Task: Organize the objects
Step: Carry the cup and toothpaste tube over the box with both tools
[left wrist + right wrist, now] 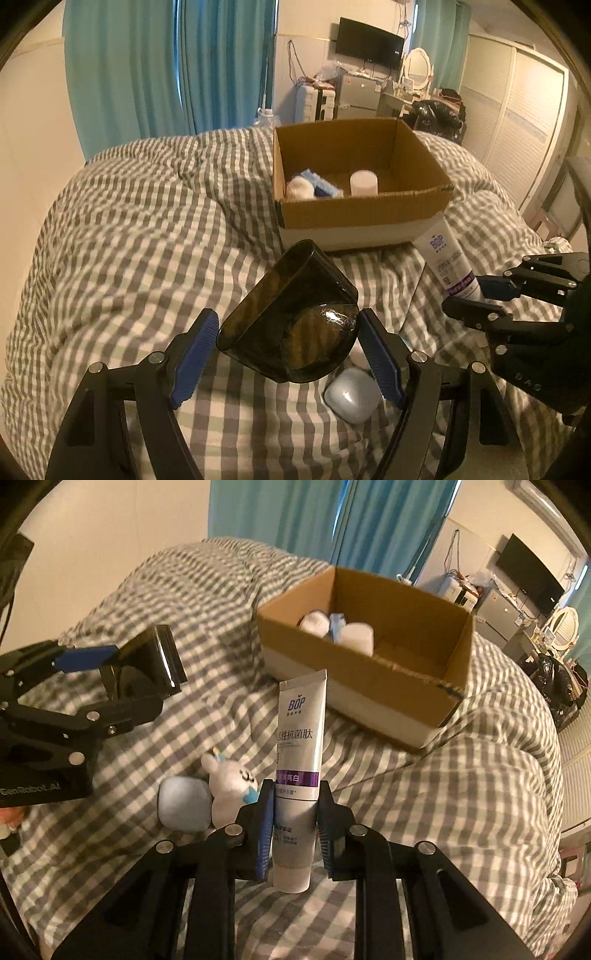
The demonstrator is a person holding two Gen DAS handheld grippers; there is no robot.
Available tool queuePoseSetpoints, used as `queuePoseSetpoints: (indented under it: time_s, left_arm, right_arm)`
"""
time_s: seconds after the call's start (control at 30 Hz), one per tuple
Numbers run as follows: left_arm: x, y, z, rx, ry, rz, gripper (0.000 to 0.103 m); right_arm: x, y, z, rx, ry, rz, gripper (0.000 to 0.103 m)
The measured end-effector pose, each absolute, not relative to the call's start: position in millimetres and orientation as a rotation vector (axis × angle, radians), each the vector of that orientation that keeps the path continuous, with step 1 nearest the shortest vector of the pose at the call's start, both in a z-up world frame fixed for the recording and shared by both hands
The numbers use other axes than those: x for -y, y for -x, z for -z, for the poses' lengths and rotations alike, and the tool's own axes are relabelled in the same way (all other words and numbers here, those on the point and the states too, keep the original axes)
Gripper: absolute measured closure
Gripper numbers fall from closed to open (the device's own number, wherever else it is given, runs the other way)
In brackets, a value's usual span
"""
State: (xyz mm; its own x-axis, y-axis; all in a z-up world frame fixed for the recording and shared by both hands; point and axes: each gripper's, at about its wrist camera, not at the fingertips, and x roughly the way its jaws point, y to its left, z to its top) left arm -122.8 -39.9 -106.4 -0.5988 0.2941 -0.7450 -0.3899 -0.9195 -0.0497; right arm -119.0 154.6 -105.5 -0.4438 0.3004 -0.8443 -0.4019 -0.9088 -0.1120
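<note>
toothpaste tube [300, 760] clamped in right gripper [295, 834], box [369, 686] beyond

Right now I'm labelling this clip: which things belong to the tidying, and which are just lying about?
Part of the job:
- dark translucent plastic cup, in left tongs
- white toothpaste tube, in right tongs
- open cardboard box
- pale blue rounded case
- small white plush toy

Just lying about:
- black wall television
- oval white mirror

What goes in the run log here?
left gripper: holds dark cup | right gripper: holds toothpaste tube | cardboard box: ahead
</note>
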Motion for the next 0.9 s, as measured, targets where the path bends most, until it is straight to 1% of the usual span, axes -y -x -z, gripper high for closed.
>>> queuePoseSetpoints:
  time_s: [0.23, 0.63, 0.9]
  left_arm:
    - [30.3, 138.8, 87.0, -0.184, 1.092, -2.521, 0.025]
    - [-12.9, 184.8, 52.5, -0.251, 0.976, -2.518, 0.025]
    - [-49.2, 231.0, 43.9, -0.275, 0.949, -2.496, 0.025]
  right_arm:
    - [-171.7, 119.0, 78.1, -0.152, 1.253, -2.386, 0.082]
    - [-221.4, 140.6, 28.5, -0.128, 1.114, -2.395, 0.082]
    - [-259.3, 163.4, 22.7, -0.14, 1.081, -2.384, 0.082]
